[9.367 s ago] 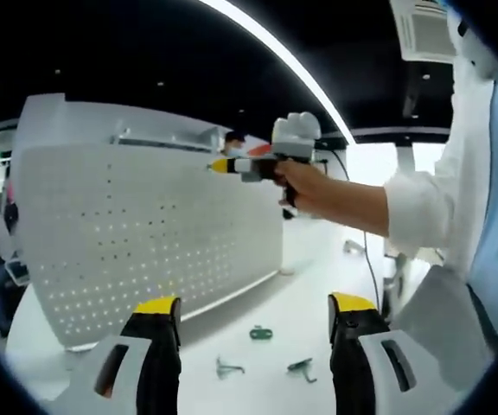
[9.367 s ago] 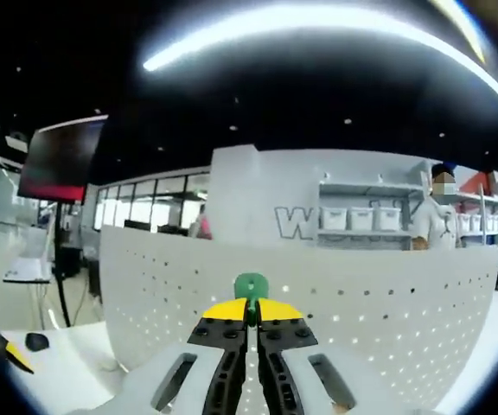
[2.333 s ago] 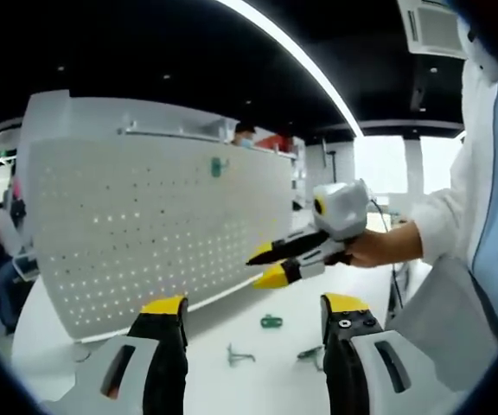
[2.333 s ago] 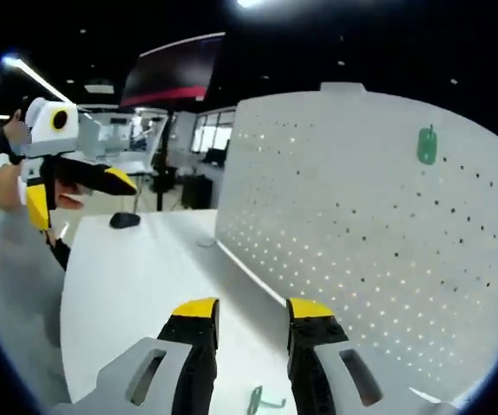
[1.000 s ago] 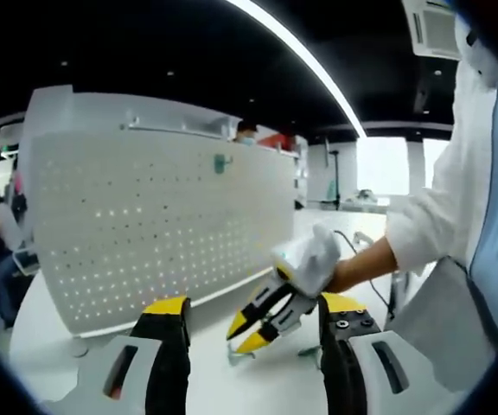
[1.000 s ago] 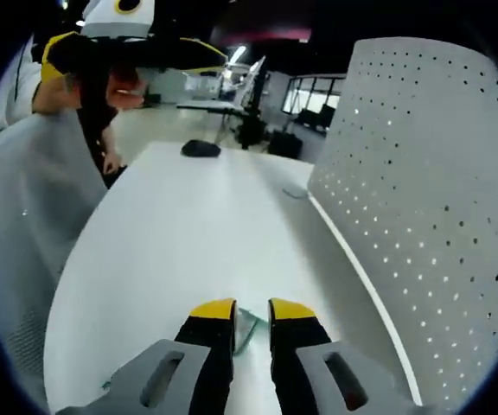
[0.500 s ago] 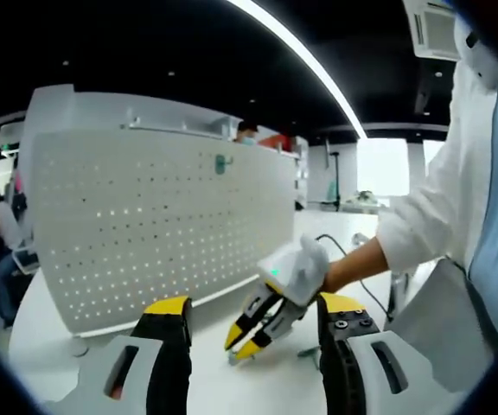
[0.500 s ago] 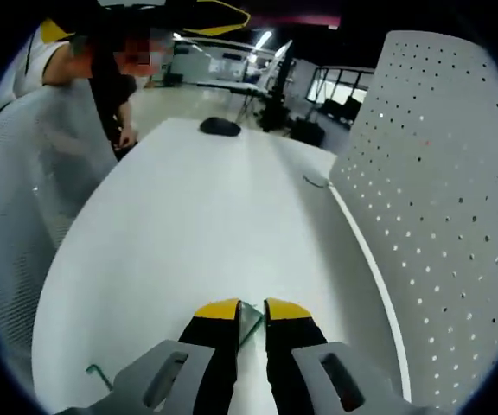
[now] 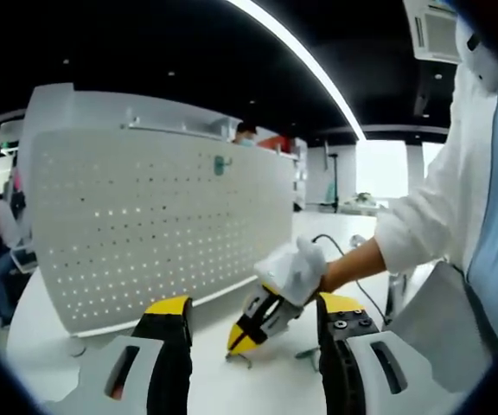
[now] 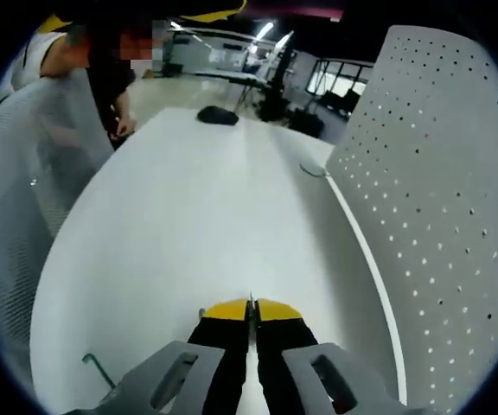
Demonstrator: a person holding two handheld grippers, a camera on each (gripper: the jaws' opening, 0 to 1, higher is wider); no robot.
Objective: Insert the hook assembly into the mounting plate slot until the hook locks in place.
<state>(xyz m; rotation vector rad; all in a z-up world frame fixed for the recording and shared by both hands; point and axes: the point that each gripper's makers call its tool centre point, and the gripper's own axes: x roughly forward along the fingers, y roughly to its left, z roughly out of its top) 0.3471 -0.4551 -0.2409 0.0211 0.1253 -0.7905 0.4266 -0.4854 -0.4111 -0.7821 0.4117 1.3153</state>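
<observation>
right gripper pinching thin wire hook off tabletop | light, stiff, slippery: hold shank | left gripper spread

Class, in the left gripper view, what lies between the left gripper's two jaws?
The right gripper, shut on a hook, just above the white table.
</observation>
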